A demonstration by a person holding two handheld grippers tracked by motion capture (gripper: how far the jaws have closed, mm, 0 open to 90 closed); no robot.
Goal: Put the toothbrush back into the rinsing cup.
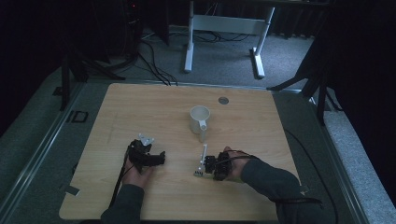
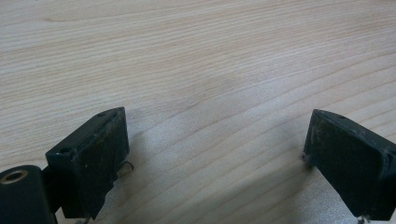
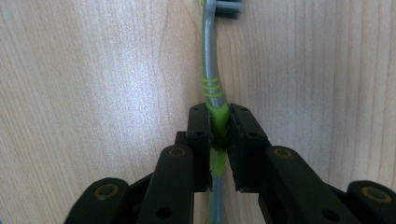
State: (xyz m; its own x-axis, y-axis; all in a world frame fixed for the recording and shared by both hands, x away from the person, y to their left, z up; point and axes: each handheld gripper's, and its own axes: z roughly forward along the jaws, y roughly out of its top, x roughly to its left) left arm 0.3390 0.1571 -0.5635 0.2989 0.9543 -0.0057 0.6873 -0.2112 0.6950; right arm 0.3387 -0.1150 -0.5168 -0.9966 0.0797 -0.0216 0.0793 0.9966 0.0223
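A grey and green toothbrush (image 3: 211, 70) lies flat on the wooden table (image 1: 140, 107), and my right gripper (image 3: 218, 112) is shut on its handle, the pads pressing the green part from both sides. From the high view the toothbrush (image 1: 204, 151) is a pale stick near the front right, with the right gripper (image 1: 206, 164) at its near end. A white mug (image 1: 200, 119) stands upright just beyond it, handle toward the front. My left gripper (image 1: 159, 159) rests low at the front left; its jaws (image 2: 218, 116) stand wide open over bare wood.
A small grey round disc (image 1: 223, 100) is set into the table behind the mug. Beyond the far edge, white desk legs (image 1: 189, 46) and black cables (image 1: 154, 65) stand on the carpet. Cables trail from both grippers toward the front edge.
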